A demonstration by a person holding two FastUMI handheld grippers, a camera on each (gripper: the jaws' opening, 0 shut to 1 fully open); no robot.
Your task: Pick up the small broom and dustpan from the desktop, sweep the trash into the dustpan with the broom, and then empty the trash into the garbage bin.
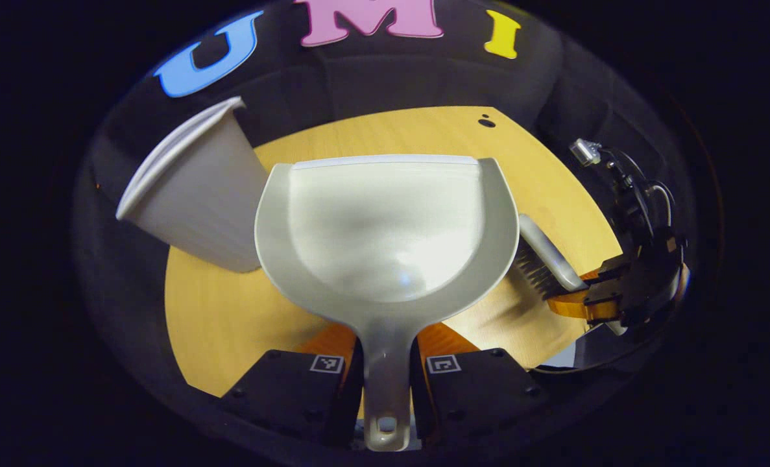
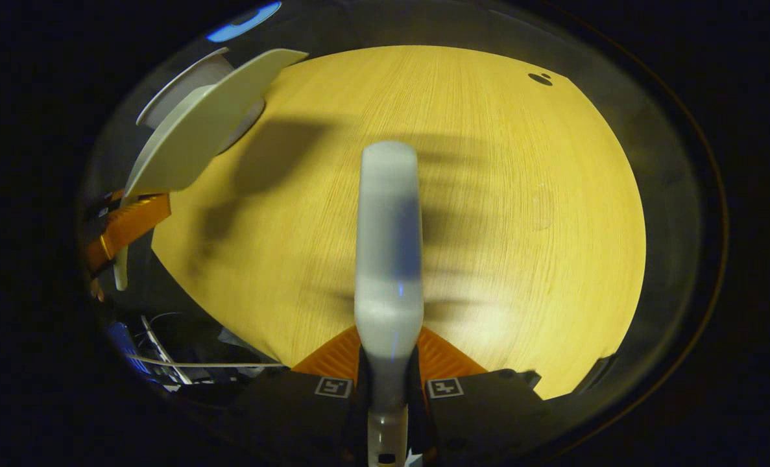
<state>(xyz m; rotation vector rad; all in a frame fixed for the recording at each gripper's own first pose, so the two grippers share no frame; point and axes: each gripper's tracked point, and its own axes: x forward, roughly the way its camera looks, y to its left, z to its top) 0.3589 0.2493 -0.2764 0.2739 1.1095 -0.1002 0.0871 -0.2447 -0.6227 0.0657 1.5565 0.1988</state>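
Wooden tabletop [image 2: 488,194]: garbage bin [image 1: 196,194] near its far left edge. Left hand-held gripper [image 1: 386,379] pinches the dustpan [image 1: 385,227] handle; right hand-held gripper [image 2: 388,395] pinches the broom [image 2: 388,246] handle, both above the tabletop.

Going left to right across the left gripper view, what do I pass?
Pale grey plastic garbage bin → light grey plastic dustpan held by its handle → small grey broom → right gripper holding the broom.

left gripper [image 1: 386,373]: we've got it clamped on the dustpan handle [image 1: 385,383], level.
right gripper [image 2: 386,389]: we've got it clamped on the broom handle [image 2: 388,259].
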